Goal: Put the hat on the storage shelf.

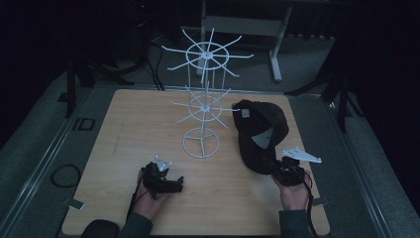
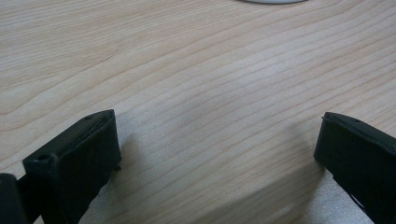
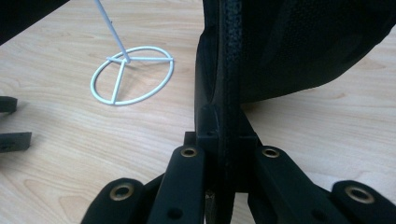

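Right claw (image 1: 275, 167), lower right of the high view, is clamped on the brim edge of a black baseball cap (image 1: 261, 133); the right gripper view shows both jaws pressed tight against the brim (image 3: 227, 70), which stands on edge between them. The cap sits right of centre on the wooden bench (image 1: 124, 139), its crown toward the top of the frame, just right of the white wire display rack (image 1: 203, 99). The rack's ring base (image 3: 132, 74) shows upper left in the right gripper view. Left claw (image 1: 174, 184), lower left of centre in the high view, has its jaws wide apart with nothing between them, low over bare bench wood (image 2: 210, 93), well apart from the cap.
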